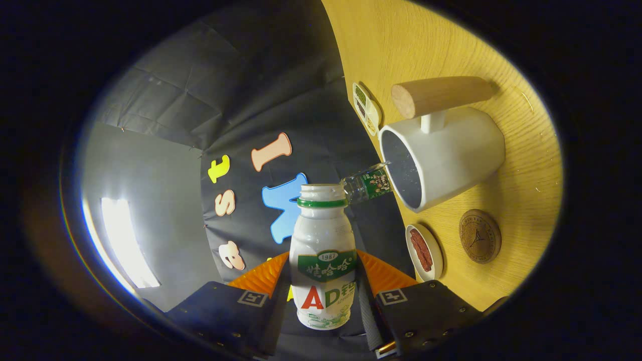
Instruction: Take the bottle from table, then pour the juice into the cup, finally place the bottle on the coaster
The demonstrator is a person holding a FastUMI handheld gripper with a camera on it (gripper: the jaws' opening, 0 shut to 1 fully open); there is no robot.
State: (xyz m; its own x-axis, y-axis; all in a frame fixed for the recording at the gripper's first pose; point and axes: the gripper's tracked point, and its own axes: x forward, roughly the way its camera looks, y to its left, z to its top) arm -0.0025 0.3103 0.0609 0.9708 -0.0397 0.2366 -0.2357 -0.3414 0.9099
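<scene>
Holding the little white bottle [323, 260], tipped sideways toward the cup.

Gripper [323, 288] fingers squeezed tight on both sides of the bottle. White cup [444, 155] with wooden handle ahead, past the open bottle top; round brown coaster [480, 236] close beside it on the wooden table [521, 200].

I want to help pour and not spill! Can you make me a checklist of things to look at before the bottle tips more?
1. Grip: the gripper has the bottle between its fingers, both pressing its sides. Ok.
2. Cap: the bottle's mouth is open, with no cap on it. Ok.
3. Aim: the white cup with the wooden handle lies beyond the bottle and off to one side, not lined up with its mouth. Not ok.
4. Juice level inside the bottle: cannot tell, its wall is opaque.
5. Coaster: bare on the table near the cup. Ok.
6. Small dish beside the coaster: close by, mind it. Ok.
</scene>
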